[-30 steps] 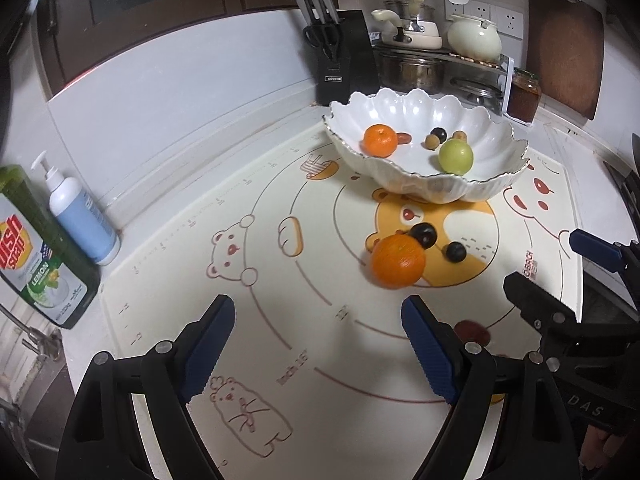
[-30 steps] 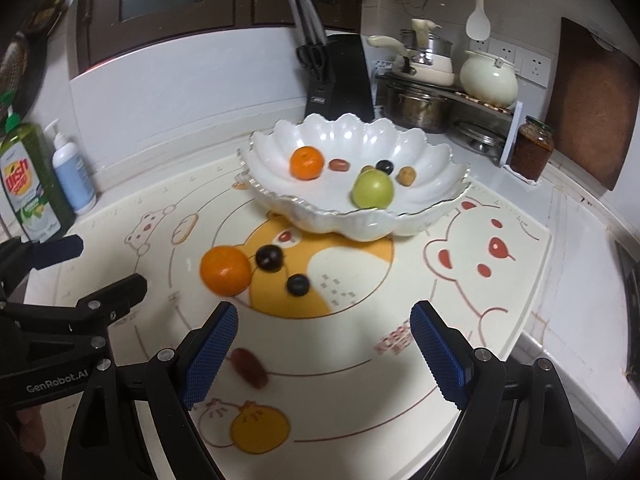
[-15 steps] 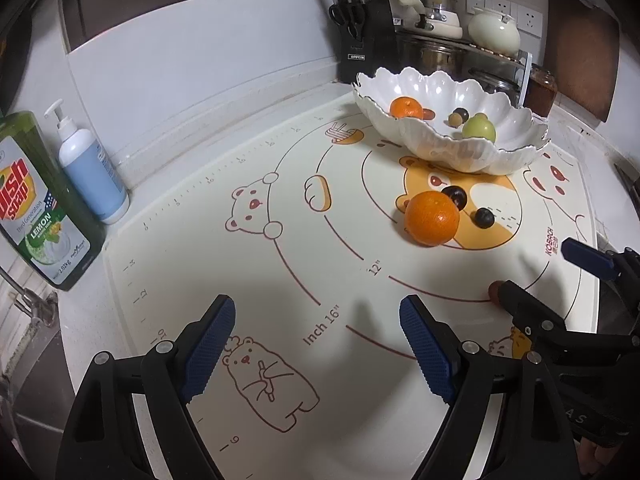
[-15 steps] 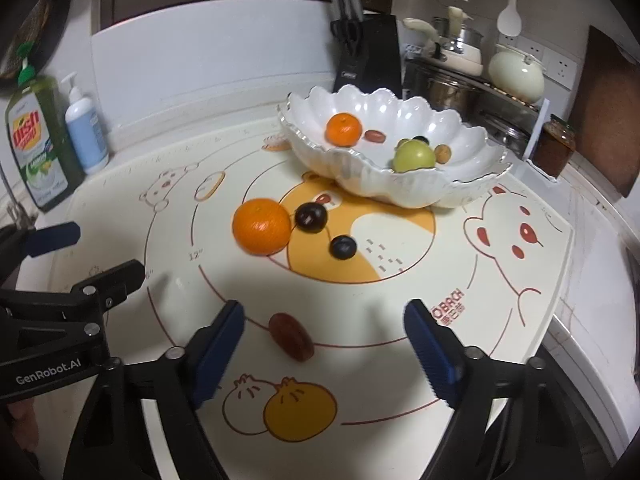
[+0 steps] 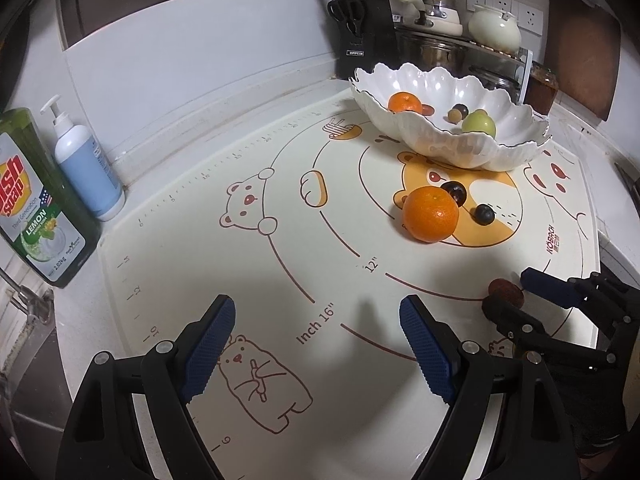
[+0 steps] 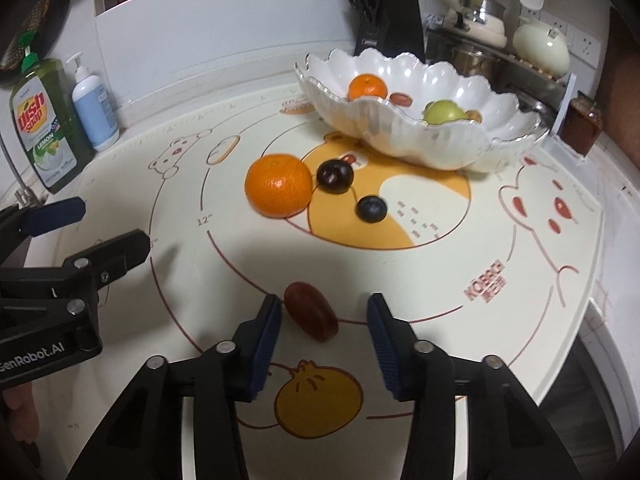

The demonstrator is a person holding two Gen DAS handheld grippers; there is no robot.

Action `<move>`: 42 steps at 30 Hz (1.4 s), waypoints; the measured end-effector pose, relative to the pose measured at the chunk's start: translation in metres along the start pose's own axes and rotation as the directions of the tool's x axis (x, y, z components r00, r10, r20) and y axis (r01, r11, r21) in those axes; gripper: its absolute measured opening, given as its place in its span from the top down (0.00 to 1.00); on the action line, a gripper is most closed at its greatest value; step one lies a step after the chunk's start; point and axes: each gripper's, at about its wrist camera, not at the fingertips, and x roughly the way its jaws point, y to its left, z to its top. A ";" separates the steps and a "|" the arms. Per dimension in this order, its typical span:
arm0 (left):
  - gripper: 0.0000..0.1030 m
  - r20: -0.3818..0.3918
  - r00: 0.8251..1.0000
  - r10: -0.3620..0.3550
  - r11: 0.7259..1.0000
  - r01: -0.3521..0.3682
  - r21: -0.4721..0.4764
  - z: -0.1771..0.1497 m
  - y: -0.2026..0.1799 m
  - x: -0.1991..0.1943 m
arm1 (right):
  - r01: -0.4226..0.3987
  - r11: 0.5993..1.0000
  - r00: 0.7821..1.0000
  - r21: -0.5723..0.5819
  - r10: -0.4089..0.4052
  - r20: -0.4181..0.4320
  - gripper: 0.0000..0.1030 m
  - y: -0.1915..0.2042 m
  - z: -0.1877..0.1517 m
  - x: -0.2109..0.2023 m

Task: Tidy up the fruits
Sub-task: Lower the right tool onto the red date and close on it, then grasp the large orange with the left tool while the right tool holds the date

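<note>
A dark red date (image 6: pixel 310 316) lies on the printed mat, between the jaws of my right gripper (image 6: pixel 323 308). Those jaws are closing; the left pad is at the date's side and the right pad stands clear of it. An orange (image 6: pixel 279 185), a dark plum (image 6: pixel 335 176) and a small dark berry (image 6: pixel 372 209) rest on the mat in front of the white scalloped bowl (image 6: pixel 420 148). Inside the bowl are another orange, a green fruit, a date and small fruits. My left gripper (image 5: pixel 316 308) hangs open over bare mat with nothing between its pads.
A green dish soap bottle (image 5: pixel 36 204) and a blue pump bottle (image 5: pixel 86 164) stand at the left by the wall. A knife block (image 5: pixel 362 50), pots on a rack and a jar (image 6: pixel 580 124) stand behind the bowl. The mat's right edge meets the counter edge.
My right gripper has sunk toward the mat and its jaws have narrowed around the date. The left gripper has dropped a little and stayed open.
</note>
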 end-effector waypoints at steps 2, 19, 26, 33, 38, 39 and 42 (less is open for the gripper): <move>0.18 -0.002 1.000 -0.001 1.000 0.001 0.000 0.000 -0.001 0.001 | -0.011 1.000 1.000 -0.007 0.011 0.000 0.64 0.000 0.000 0.000; 0.18 0.009 0.999 -0.046 0.999 0.046 0.030 0.018 -0.024 0.009 | 0.001 0.999 0.999 0.050 -0.003 0.035 0.75 -0.025 0.012 -0.011; 0.21 0.005 0.996 -0.089 0.994 0.088 0.060 0.033 -0.044 0.022 | 0.033 0.995 0.997 0.089 -0.038 0.060 0.75 -0.048 0.020 -0.015; 0.27 -0.014 0.992 -0.121 0.989 0.122 0.086 0.047 -0.062 0.037 | 0.046 0.990 0.996 0.134 -0.055 0.066 0.74 -0.069 0.027 -0.012; 0.31 -0.035 0.990 -0.134 0.986 0.136 0.101 0.053 -0.071 0.049 | 0.044 0.987 0.997 0.151 -0.054 0.060 0.74 -0.079 0.029 -0.007; 0.32 -0.038 0.990 -0.135 0.985 0.138 0.103 0.054 -0.072 0.051 | 0.043 0.987 0.997 0.155 -0.053 0.057 0.74 -0.080 0.029 -0.006; 0.33 -0.044 0.990 -0.133 0.985 0.137 0.109 0.056 -0.074 0.056 | 0.045 0.985 0.997 0.166 -0.054 0.050 0.75 -0.085 0.031 -0.002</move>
